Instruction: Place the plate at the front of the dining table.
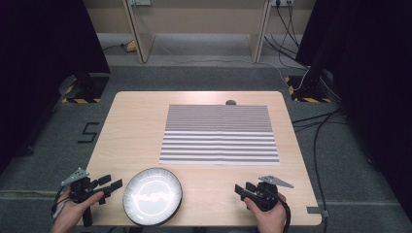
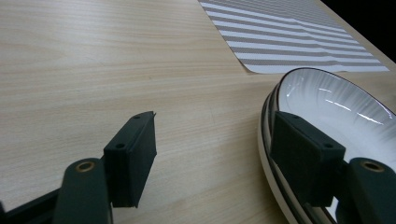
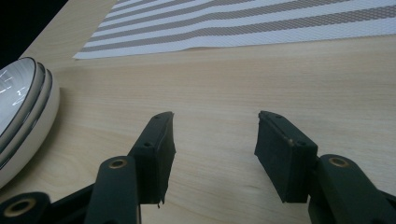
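Both grippers' fingers wide open, empty; left gripper point(image 2: 212, 158) view: stacked plate rims point(image 2: 271, 154) beside right finger; high view: one plate outline

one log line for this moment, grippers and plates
left gripper: open, empty, beside plates | right gripper: open, empty, over bare table | striped mat: flat, nothing on it

Our left gripper point(image 1: 112, 184) low at the near left, jaws spread wide with nothing between them, our left hand point(image 1: 73, 209) wrapped around its handle, our right gripper point(image 1: 241, 189) at the near right, jaws likewise apart and empty, our right hand point(image 1: 269, 213) gripping from below
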{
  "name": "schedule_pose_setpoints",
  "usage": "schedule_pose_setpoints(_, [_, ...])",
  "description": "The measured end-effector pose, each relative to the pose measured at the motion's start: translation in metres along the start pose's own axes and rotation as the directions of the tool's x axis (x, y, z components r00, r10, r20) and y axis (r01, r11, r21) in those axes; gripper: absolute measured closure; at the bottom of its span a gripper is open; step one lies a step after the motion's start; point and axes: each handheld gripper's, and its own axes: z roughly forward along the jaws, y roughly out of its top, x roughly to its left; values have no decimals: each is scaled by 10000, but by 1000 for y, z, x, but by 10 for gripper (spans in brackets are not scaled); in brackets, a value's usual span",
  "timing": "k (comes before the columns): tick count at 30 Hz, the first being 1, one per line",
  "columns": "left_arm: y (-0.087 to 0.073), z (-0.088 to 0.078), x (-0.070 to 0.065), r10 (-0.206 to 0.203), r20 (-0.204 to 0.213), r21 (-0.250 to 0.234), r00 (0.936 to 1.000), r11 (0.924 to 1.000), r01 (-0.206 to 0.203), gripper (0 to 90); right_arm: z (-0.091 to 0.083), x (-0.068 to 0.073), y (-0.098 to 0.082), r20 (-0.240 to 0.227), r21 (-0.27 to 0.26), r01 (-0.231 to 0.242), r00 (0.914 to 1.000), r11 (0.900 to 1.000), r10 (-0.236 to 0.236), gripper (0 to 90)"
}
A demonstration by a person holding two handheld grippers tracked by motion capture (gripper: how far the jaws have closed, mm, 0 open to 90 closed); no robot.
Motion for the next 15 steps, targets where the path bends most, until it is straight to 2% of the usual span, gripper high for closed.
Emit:
schedule_pose_setpoints(9, [4, -6, -12, 134, 273, -186, 9995, 9997, -129, 324, 11, 21, 7, -416, 235, 480, 9980, 9986, -470, 472])
schedule_pose_setpoints(15, [3, -6, -21, 289, 646, 20, 9975, 9996, -290, 366, 22, 41, 13, -878, 355, 762, 9935, 9965, -729, 499])
